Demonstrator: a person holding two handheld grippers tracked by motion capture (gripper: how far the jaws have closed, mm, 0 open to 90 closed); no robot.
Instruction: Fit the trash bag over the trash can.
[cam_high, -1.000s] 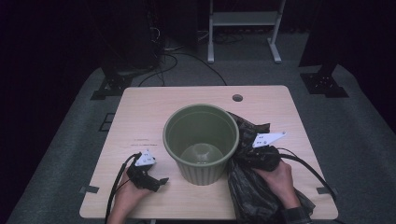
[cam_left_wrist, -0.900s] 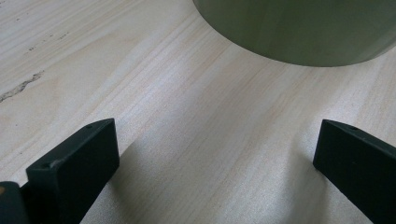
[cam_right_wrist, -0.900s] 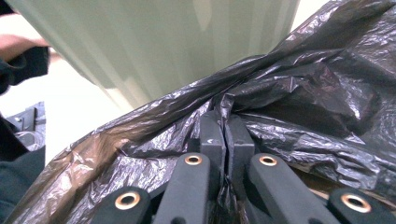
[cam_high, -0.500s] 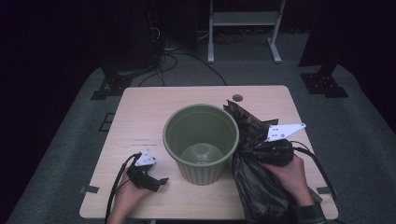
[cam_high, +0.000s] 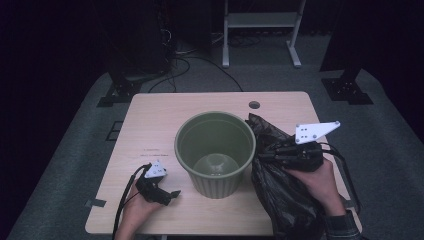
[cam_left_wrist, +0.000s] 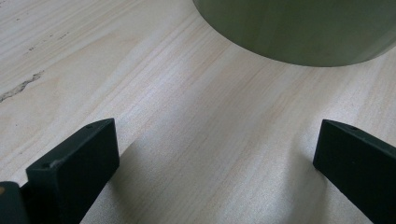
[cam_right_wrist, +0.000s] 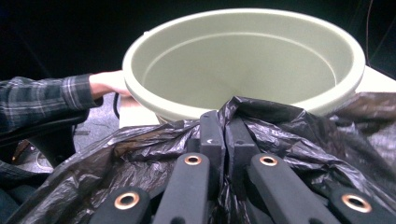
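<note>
— What is changed from a second ago?
— The right gripper (cam_high: 272, 154) has been raised beside the bin (cam_high: 215, 150); the black bag (cam_high: 282, 192) has been drawn up with it, its edge now level with the rim.

— How is the bag seen?
— Crinkled, glossy, hanging slack over the table (cam_high: 150, 130) edge; a fold is clamped between the closed jaws.

— And the left gripper (cam_high: 170, 194)?
— Rested on the table, jaws wide apart, nothing held; the bin's base is seen just ahead.

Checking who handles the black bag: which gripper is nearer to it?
Right. The right gripper is shut on the black bag; the left gripper sits open across the green bin.
</note>
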